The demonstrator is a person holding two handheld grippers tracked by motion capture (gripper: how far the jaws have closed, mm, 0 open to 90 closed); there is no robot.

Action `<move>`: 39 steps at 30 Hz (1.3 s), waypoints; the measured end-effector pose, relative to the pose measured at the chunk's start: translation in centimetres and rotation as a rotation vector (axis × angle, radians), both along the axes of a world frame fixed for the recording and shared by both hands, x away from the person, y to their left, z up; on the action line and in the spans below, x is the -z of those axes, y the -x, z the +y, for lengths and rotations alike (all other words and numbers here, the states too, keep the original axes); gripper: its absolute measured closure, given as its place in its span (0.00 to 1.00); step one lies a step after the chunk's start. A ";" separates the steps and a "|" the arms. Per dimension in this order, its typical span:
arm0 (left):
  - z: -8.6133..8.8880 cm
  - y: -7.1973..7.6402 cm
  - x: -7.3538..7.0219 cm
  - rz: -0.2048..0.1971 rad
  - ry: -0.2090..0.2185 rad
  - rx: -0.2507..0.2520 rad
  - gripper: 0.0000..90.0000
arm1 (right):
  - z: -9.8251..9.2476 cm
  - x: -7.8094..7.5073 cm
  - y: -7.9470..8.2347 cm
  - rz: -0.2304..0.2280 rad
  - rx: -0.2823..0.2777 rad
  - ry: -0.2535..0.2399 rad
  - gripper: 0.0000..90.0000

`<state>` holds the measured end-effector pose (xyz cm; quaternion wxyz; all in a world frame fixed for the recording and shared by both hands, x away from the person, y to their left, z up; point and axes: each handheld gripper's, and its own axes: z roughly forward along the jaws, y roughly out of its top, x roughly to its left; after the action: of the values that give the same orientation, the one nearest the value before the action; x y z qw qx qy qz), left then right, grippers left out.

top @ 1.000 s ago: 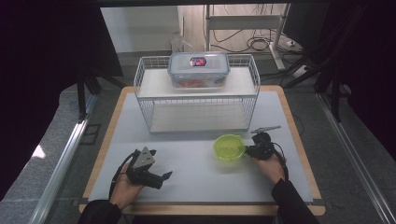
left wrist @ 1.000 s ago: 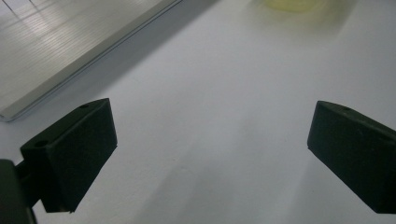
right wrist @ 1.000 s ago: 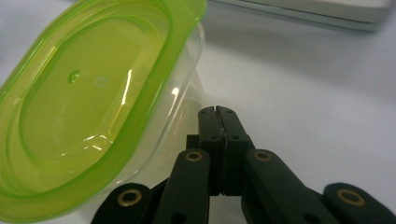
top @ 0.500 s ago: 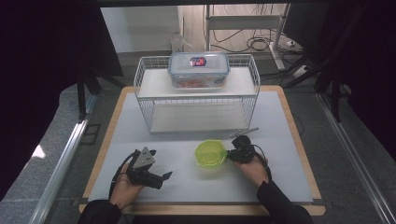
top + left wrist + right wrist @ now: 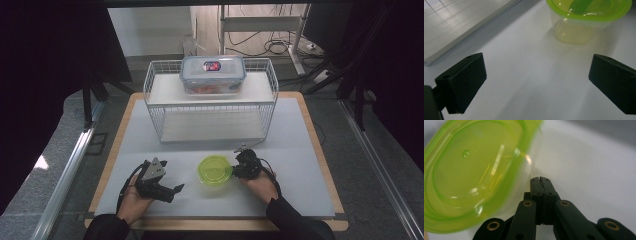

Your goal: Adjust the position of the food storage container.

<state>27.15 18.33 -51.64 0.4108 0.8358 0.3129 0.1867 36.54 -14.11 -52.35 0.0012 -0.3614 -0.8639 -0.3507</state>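
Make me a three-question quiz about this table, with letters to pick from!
1. Where is the clear box with the blue-edged lid?
A. on top of the white wire rack
B. on the floor
C. in a hand

2. What colour is the lid of the small round tub?
A. red
B. lime green
C. black

3. How do the left gripper's jaws stand?
A. shut tight
B. clamped on the tub
C. wide open, nothing between them

Answers: 1 A, the box sits on the rack's top shelf. 2 B, the lid shines lime green. 3 C, bare table shows between the two black jaws.
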 end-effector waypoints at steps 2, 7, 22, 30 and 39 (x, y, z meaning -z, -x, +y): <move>0.0 0.0 0.0 0.001 -0.002 0.000 0.01 | -0.4 -0.2 0.0 -0.018 0.011 0.003 0.99; 0.0 0.0 0.1 0.005 -0.007 0.000 0.01 | -1.4 -1.0 0.0 -0.072 0.025 0.014 0.93; 0.1 -0.1 0.3 0.019 -0.016 -0.011 0.02 | -3.9 -2.4 0.1 -0.223 0.079 0.062 0.47; 0.1 -0.1 0.3 0.019 -0.017 -0.013 0.02 | -4.2 -2.3 0.2 -0.229 0.057 0.050 0.27; 0.1 -0.1 0.3 0.017 -0.018 -0.014 0.02 | -4.2 -2.0 0.0 -0.220 0.087 0.043 0.11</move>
<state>27.30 18.39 -51.94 0.3995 0.8387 0.3205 0.1853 36.55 -18.27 -50.39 -0.1164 -0.3579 -0.8496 -0.3695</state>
